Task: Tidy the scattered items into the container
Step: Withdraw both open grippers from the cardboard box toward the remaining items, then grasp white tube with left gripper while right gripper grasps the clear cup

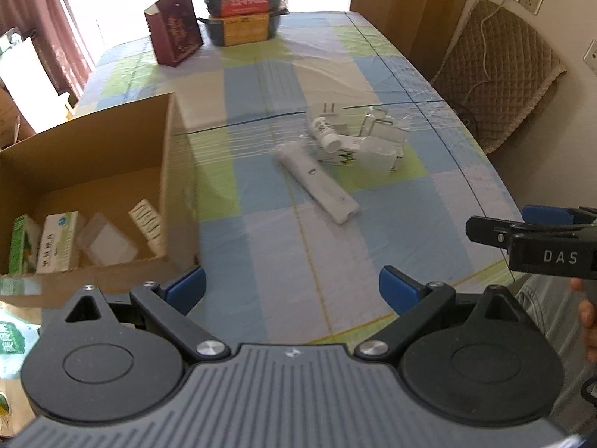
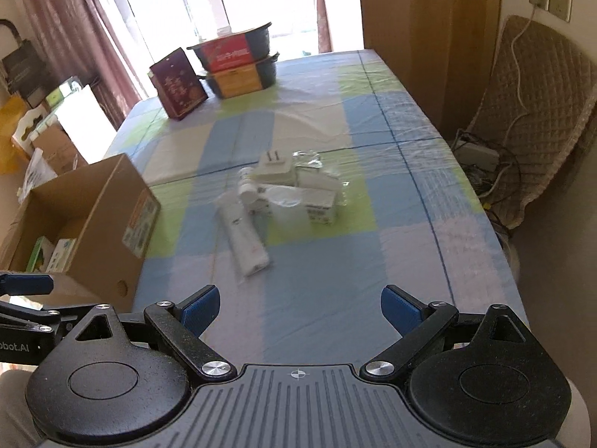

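Left tool (image 1: 291, 288): jaws wide apart, nothing between the blue pads, hovering over the near end of the table (image 1: 257, 224) next to the cardboard box (image 1: 89, 138). Right tool (image 2: 300, 308): same, spread wide and empty, over the near table edge. Each tool shows at the edge of the other's view, right one at the right side in the left wrist view, a hand (image 1: 587, 317) behind it

Box sits on the table's near-left corner, open at the top. Inside: a green carton (image 1: 22, 244) and a white carton with blue print (image 1: 58, 242) standing against the near wall, a clear plastic case (image 1: 106, 242) beside them, a white ribbed pack (image 1: 147, 222) by the right wall

Loose items are mid-table, well apart from the box and from both tools:
- long white tube (image 1: 317, 181), lying flat, diagonal, closest to the tools
- small white bottle (image 1: 326, 132) on its side, just behind the tube's far end
- white plug adapter (image 2: 274, 168), prongs up, at the back of the cluster
- white carton with barcode label (image 2: 321, 203) and a clear round lid or cup (image 2: 285, 201) in front, touching or overlapping, can't separate them cleanly
- crumpled clear wrapper (image 2: 308, 158) at the back right

Cluster detail is blurry in both views

Far end of table: dark red gift bag (image 1: 175, 28), two stacked pots with red and yellow sleeves (image 1: 244, 7)
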The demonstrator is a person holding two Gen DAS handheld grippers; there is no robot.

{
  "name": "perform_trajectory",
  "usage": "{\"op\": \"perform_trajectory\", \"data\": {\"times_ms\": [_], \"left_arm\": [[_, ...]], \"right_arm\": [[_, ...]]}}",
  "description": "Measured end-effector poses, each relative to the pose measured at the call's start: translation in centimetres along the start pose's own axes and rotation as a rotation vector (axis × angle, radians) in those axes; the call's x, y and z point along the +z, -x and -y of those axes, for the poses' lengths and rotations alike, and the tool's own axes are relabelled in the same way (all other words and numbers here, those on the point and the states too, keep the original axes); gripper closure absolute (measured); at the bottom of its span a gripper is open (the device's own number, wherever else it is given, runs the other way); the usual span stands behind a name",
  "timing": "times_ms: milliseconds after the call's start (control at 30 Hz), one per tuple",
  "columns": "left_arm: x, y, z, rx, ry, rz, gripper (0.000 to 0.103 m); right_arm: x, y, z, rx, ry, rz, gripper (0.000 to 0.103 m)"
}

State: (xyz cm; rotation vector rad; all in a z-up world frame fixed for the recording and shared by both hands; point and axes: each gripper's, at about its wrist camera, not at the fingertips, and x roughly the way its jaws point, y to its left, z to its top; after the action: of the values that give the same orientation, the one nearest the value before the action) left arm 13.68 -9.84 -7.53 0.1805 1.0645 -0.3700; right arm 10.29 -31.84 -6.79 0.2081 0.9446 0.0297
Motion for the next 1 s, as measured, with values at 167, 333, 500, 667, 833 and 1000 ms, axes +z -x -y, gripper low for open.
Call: {"op": "perform_trajectory", "data": {"times_ms": [167,333,500,667,833,1000], "left_arm": [[1.2,-2.3,1.1,-0.001,0.008,-0.017,0.005],[2.1,-4.7,1.3,0.017,0.029,-0.031,0.005],[3.2,-8.0,1.2,0.016,0.057,-0.054,0.006],[4.5,-11.6,1.5,0.023,0.056,-0.07,0.014],[6.1,-15.3,1.7,0.01,0.066,-0.074,0.017],[7.5,-18.7,1.5,-0.002,0.084,-0.071,0.021]], "right_arm": [[0.6,-1.6,1.6,0.0,0.002,-0.005,0.005],[1.5,-4.4,3.1,-0.004,-0.001,-0.033,0.005],[2.9,-7.7,4.7,-0.011,-0.018,-0.055,0.005],[4.3,-10.7,6.5,-0.02,-0.043,-0.066,0.005],[4.7,-12.9,8.6,-0.024,-0.156,-0.099,0.005],[5.3,-13.4,9.7,-0.035,-0.212,-0.086,0.005]]}}
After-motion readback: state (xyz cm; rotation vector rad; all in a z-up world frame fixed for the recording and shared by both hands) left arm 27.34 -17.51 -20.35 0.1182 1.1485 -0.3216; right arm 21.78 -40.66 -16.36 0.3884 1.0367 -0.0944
